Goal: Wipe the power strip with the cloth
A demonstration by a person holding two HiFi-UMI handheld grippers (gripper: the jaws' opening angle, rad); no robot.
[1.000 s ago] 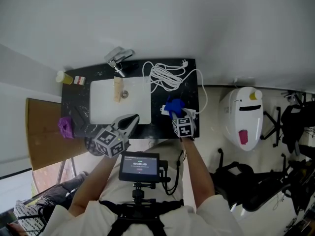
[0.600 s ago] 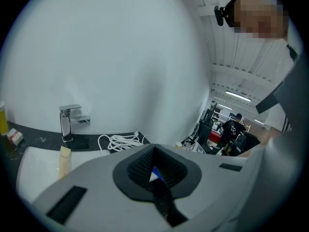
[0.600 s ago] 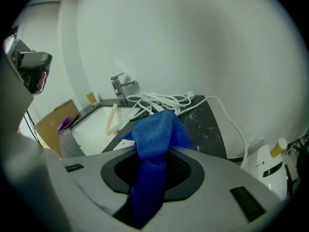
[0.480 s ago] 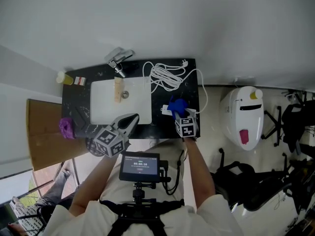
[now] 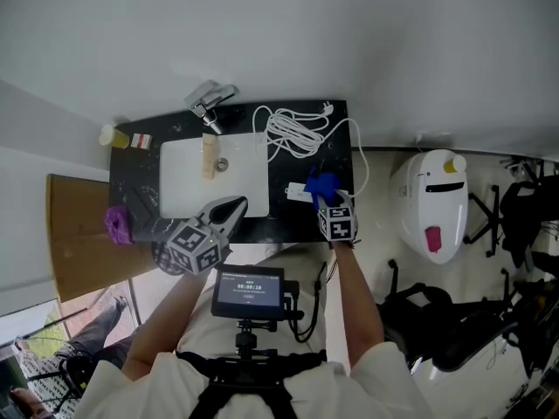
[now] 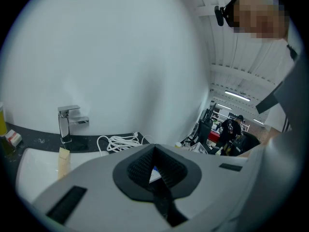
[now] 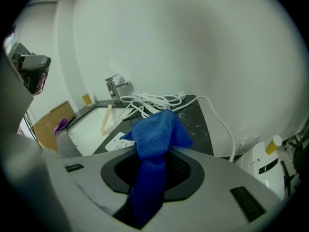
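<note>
Counter [image 5: 339,147]: black, sink [image 5: 188,186] beside power strip [image 5: 296,193].
Right gripper [image 7: 153,164]: we clamp the cloth [image 7: 155,132], over the strip.
Left gripper [image 6: 155,172]: closed, empty.
Progress: we judge wiping barely begun.

I can't read anything outright from where I stand. The small screen [image 5: 250,291] mounted at the person's chest shows a line of pale digits set out like a clock readout, but they are too small to make out. The little red-and-white box [image 5: 140,141] at the counter's back left corner bears a label too tiny to read.
</note>
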